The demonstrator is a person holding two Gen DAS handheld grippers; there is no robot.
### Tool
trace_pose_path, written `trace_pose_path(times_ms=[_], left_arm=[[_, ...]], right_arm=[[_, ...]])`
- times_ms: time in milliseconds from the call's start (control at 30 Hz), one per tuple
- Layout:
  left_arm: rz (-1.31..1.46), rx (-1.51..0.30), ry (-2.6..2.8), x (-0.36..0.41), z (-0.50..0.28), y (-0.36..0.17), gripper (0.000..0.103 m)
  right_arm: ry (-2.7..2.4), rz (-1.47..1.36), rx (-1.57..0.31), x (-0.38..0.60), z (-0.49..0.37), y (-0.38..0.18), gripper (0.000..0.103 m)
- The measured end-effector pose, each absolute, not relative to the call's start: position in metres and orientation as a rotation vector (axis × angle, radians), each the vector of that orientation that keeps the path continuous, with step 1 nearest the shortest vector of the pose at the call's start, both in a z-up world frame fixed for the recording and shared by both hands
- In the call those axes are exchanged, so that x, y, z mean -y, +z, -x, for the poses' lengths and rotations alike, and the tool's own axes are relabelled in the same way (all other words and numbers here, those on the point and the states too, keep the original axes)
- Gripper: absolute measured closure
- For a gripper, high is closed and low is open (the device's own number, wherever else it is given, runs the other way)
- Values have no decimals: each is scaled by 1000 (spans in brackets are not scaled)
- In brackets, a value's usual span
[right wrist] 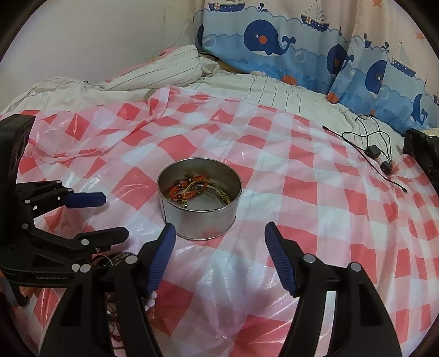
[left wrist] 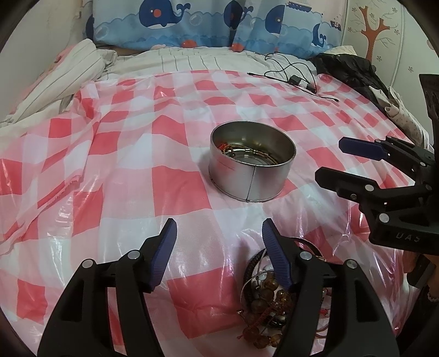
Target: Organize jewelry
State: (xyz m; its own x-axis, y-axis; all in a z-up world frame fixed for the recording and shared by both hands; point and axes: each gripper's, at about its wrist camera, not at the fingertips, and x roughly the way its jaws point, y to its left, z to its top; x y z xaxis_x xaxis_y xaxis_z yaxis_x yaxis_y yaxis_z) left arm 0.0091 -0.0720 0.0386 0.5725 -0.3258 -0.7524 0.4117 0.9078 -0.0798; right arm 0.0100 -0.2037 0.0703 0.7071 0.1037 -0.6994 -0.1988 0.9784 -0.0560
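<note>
A round metal tin [left wrist: 251,164] stands on the red-and-white checked plastic sheet [left wrist: 123,170]; it also shows in the right wrist view [right wrist: 199,200]. Red and gold cord bracelets [right wrist: 192,189] lie inside it. A pile of jewelry [left wrist: 267,299] with amber beads, a dark band and cords lies near me, partly under my left gripper's right finger. My left gripper [left wrist: 219,252] is open and empty, near side of the tin. My right gripper [right wrist: 221,255] is open and empty; it shows at the right in the left wrist view [left wrist: 329,159]. White beads [right wrist: 151,300] peek out beside its left finger.
Black cables with small adapters [left wrist: 295,75] lie at the far right of the sheet. A black garment [left wrist: 348,68] sits beyond them. Whale-print pillows [left wrist: 214,24] and a striped blanket [left wrist: 63,74] line the far and left edges of the bed.
</note>
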Motion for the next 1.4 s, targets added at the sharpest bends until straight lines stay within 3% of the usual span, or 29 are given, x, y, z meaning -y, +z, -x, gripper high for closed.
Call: trace_pose_path(times_ms=[300,800,1133,1167,1267,1300,1333,1400], left_arm=[[-271,-856,-628,81,13,51,42],[-283,-914,-684,75,30,38,42],[-276,-932,-683,63,35,39,42],[-276,-928,-693,62,37,39,42],[-280,-923,-709,63,41,41,44],[-285,-928,-712,64,42,41,48],[-297,-940,-717,67,43,39,60],[-320,-960,-718,70,45,36,80]], right_arm=[[191,-9,-809,234,-19,69,37],[365,-227,-898,243,15,52,37],[516,-141,-933,198,32,40,38],[522,-139,-938,196,33,37,42],[548,-143,-949,192,33,32,73],[551,-146,-944,192,34,32,77],[545,-139,-934,192,37,34,80],[543,-151,-925,194,40,36,99]])
